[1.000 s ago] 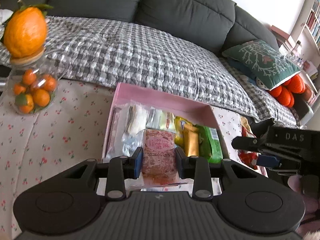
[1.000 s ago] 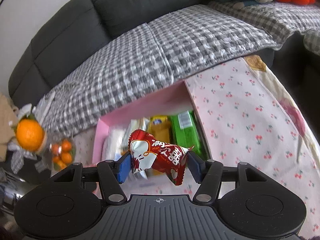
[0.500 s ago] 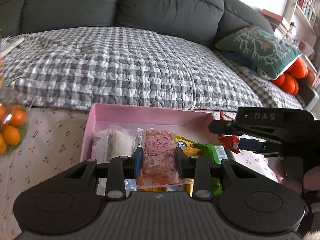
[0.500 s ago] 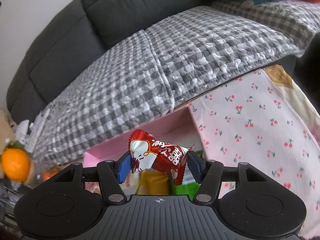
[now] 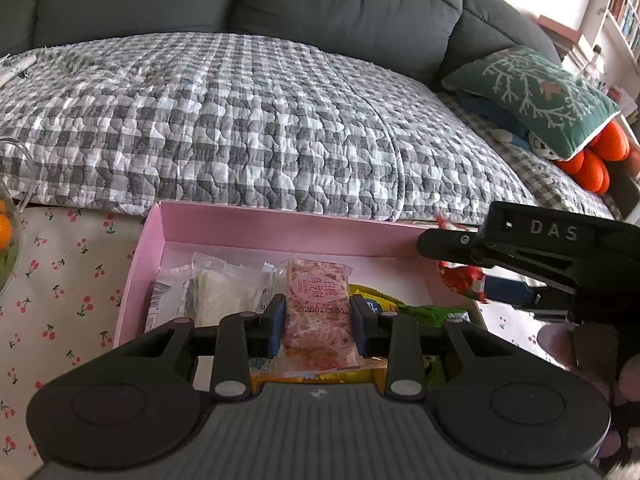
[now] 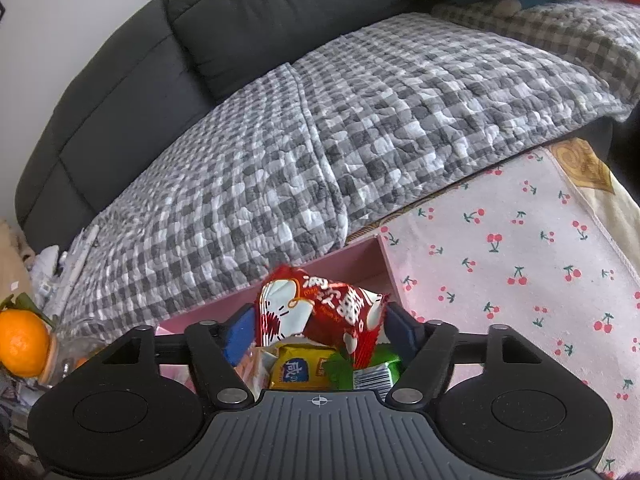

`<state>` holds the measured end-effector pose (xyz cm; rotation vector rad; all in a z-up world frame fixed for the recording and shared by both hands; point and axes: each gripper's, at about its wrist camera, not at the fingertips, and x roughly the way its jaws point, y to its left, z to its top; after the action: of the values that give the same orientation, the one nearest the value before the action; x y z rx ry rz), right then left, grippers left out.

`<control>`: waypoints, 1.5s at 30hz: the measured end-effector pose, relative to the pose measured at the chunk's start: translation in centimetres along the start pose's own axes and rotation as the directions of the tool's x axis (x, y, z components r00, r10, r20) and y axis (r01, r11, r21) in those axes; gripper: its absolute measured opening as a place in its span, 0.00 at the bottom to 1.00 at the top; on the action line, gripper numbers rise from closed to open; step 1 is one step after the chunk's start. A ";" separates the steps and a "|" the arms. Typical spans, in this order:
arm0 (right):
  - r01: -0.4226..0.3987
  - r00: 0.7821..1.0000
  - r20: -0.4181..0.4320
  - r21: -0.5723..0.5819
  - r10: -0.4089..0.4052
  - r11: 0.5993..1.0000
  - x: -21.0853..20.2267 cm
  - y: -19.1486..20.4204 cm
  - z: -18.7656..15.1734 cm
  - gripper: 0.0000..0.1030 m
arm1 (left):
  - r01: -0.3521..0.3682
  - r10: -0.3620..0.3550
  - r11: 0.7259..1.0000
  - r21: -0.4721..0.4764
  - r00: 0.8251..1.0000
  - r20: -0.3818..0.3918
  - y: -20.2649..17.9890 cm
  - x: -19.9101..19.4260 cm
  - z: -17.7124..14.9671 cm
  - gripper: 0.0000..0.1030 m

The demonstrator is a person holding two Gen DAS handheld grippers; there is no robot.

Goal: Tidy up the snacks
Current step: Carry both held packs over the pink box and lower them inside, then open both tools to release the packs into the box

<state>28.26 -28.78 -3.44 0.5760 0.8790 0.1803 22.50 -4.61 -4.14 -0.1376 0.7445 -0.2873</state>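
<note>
A pink box (image 5: pixel 280 232) sits on the cherry-print cloth and holds white (image 5: pixel 224 292), yellow (image 5: pixel 372 304) and green (image 5: pixel 432 314) snack packets. My left gripper (image 5: pixel 318 320) hovers over the box's near half, shut on a pink speckled snack bar (image 5: pixel 318 312) in a clear wrapper. My right gripper (image 6: pixel 320 332) is above the box's right end (image 6: pixel 352 264). Its jaws are opening, and a red and white snack packet (image 6: pixel 320 308) sits loosely between them. The left wrist view shows the right gripper (image 5: pixel 460 276) from the side, with the red packet (image 5: pixel 460 280) in it.
A dark sofa with a grey checked quilt (image 5: pixel 260 120) lies just behind the box. A green cushion (image 5: pixel 536 96) and orange plush (image 5: pixel 592 160) are at the right. A glass jar topped with an orange (image 6: pixel 24 344) stands at the left. The cherry-print cloth (image 6: pixel 520 260) stretches right of the box.
Both grippers have come in over the pink box and sunk a little. The right jaws have widened and the red packet has loosened and tilted. The left grip is unchanged.
</note>
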 end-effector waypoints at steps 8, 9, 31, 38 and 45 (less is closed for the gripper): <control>-0.027 1.000 -0.013 0.034 0.028 0.999 -0.2 -0.7 0.2 0.81 | -0.005 0.005 1.000 0.006 1.000 0.008 -0.1 1.4 0.8 0.30; -0.029 1.000 -0.009 0.034 0.030 0.999 -0.3 -0.7 0.2 0.81 | -0.009 0.009 1.000 0.005 1.000 0.006 0.0 1.6 0.8 0.30; -0.022 1.000 -0.008 -0.002 0.022 1.000 -2.7 -0.3 0.2 0.84 | -0.036 0.033 0.998 0.048 0.997 0.071 -0.1 -0.5 0.0 0.82; -0.041 0.999 -0.011 -0.014 0.041 0.999 -4.9 1.1 -1.1 0.84 | -0.060 0.056 0.997 0.056 0.996 0.068 0.2 -3.5 -1.0 0.84; -0.029 1.000 0.010 -0.021 0.030 0.999 -8.1 2.1 -2.1 0.84 | -0.064 0.060 0.997 0.045 0.994 0.092 0.3 -7.0 -1.8 0.90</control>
<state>21.67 -29.25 2.06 0.5705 0.8584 0.2128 16.41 -2.23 -0.96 -0.0811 0.6503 -0.2378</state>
